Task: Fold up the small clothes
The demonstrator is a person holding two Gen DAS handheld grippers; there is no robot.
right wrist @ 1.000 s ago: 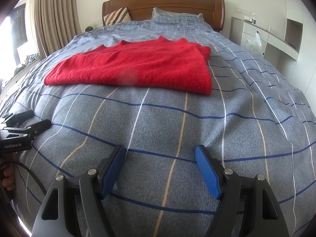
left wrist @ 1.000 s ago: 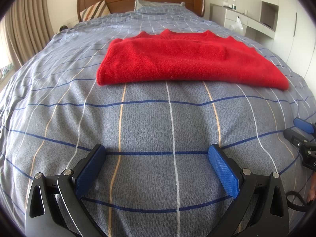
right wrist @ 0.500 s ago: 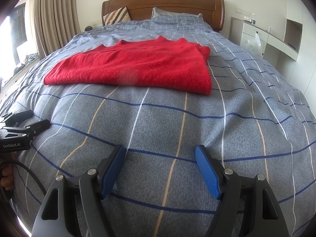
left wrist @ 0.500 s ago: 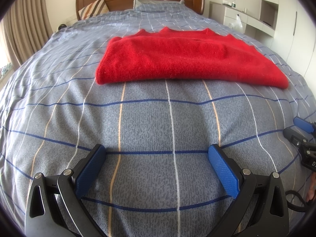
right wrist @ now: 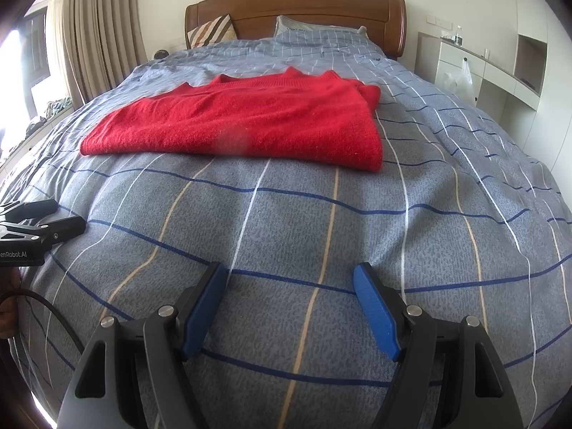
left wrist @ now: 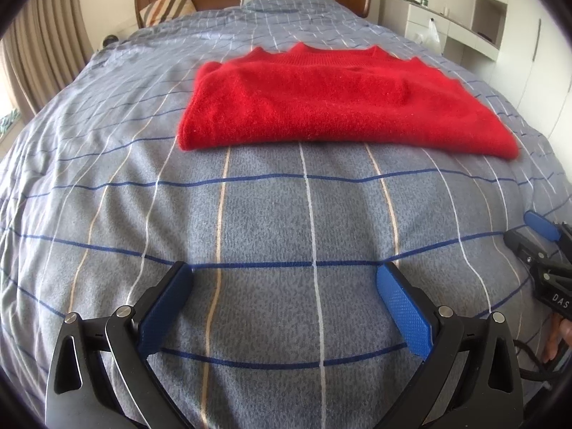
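Observation:
A red knitted sweater [left wrist: 332, 103] lies folded flat on the bed, its collar toward the headboard; it also shows in the right wrist view [right wrist: 246, 125]. My left gripper [left wrist: 284, 275] is open and empty, low over the bedspread, well short of the sweater's near edge. My right gripper [right wrist: 291, 273] is open and empty, also low over the bedspread short of the sweater. Each gripper shows at the edge of the other's view: the right gripper [left wrist: 543, 246] and the left gripper [right wrist: 39, 221].
The bed has a grey-blue checked cover [left wrist: 107, 178] and a wooden headboard [right wrist: 296, 3] with pillows. Curtains [right wrist: 96, 35] hang on the left. A white desk with a plastic bag [right wrist: 461, 78] stands to the right of the bed.
The left wrist view has tilted slightly, so the sweater sits a little higher in it. The right gripper has hardly moved. Both stay open.

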